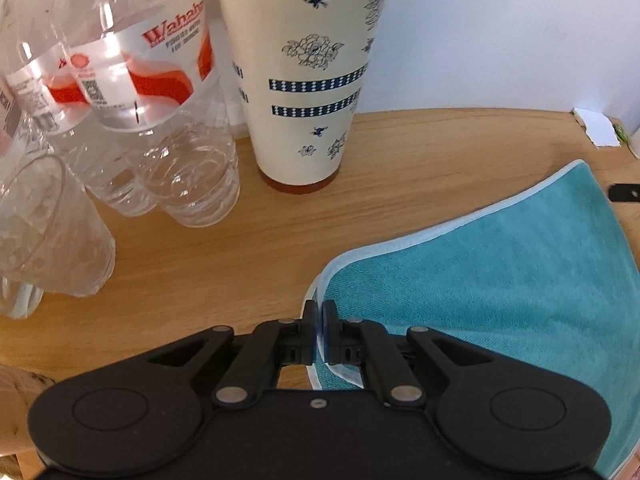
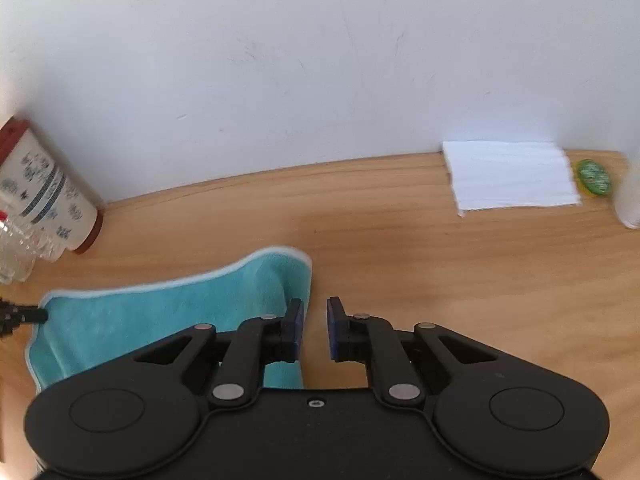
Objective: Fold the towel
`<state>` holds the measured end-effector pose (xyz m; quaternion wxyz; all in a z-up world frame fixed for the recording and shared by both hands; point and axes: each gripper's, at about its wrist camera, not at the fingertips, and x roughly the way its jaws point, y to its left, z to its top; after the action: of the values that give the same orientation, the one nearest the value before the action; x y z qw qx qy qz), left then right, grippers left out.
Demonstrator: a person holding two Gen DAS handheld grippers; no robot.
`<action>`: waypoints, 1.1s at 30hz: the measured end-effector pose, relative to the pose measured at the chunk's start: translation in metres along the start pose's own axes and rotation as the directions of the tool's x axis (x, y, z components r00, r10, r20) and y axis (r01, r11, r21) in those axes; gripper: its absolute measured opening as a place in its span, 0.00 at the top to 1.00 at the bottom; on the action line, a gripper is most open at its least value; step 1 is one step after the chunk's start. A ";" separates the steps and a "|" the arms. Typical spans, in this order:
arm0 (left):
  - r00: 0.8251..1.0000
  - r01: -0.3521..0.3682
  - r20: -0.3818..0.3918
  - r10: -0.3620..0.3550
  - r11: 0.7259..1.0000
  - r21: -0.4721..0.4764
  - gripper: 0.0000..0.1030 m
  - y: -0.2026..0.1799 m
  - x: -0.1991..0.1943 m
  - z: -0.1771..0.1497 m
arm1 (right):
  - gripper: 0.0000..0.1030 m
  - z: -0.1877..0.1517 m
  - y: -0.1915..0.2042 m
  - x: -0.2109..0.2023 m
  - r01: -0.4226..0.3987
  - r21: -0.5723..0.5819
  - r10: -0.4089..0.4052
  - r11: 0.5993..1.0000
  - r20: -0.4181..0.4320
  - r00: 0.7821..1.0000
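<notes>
On the wooden surface [image 2: 400, 248] a teal towel [image 1: 500, 272] with a pale blue border lies spread, its far edge curving and one corner rising slightly. At its near left corner the left hand-held gripper [image 1: 320, 320] has its jaws pressed together on the towel's border, the light trim showing between the two pads. In the right wrist view the right hand-held gripper [image 2: 314, 328] sits just beside the towel's right edge with its blue-padded jaws parted and nothing between them; the left finger overlaps the cloth, though whether it touches cannot be told. Far left of the towel stands a cream cup [image 1: 304, 80] printed with dark blue flowers and bands, with a reddish base and lid. Left of it are clear plastic water bottles [image 1: 160, 100] with red and white labels. Against the white wall at the far right lie a folded white tissue [image 2: 512, 176] and a small green object [image 2: 594, 176] just beside it.
</notes>
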<state>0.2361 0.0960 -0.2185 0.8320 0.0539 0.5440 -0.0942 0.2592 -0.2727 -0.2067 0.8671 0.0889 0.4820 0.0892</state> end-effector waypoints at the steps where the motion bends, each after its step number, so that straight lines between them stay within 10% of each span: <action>1: 1.000 -0.004 -0.001 0.004 1.000 -0.001 0.98 0.000 0.000 -0.001 | 0.87 0.003 -0.001 0.005 -0.023 -0.012 0.023 1.000 -0.004 1.000; 11: 1.000 -0.013 -0.003 0.013 1.000 -0.009 0.98 -0.003 -0.001 -0.003 | 0.97 0.015 -0.013 0.026 -0.227 0.009 0.227 0.974 -0.022 0.974; 18: 1.000 -0.002 0.007 0.002 0.999 -0.036 0.98 0.005 -0.014 -0.012 | 0.97 0.006 -0.058 0.029 -0.540 0.175 0.519 0.824 0.152 0.841; 25: 1.000 -0.015 -0.011 0.015 0.999 -0.040 0.98 -0.002 -0.017 -0.015 | 0.92 0.004 -0.066 0.024 -0.347 0.194 0.328 0.917 0.124 0.936; 29: 1.000 -0.004 -0.009 0.003 0.999 -0.048 0.98 -0.010 -0.017 -0.012 | 0.60 -0.009 -0.058 -0.010 -0.349 0.135 0.337 0.927 0.108 0.935; 33: 1.000 -0.007 -0.004 0.007 1.000 -0.027 0.98 -0.014 -0.020 -0.011 | 0.58 -0.022 -0.041 -0.012 -0.344 0.075 0.339 0.936 0.067 0.938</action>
<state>0.2158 0.0859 -0.2044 0.8319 0.0449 0.5468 -0.0839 0.2369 -0.3140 -0.2183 0.8462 0.2104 0.4396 0.2155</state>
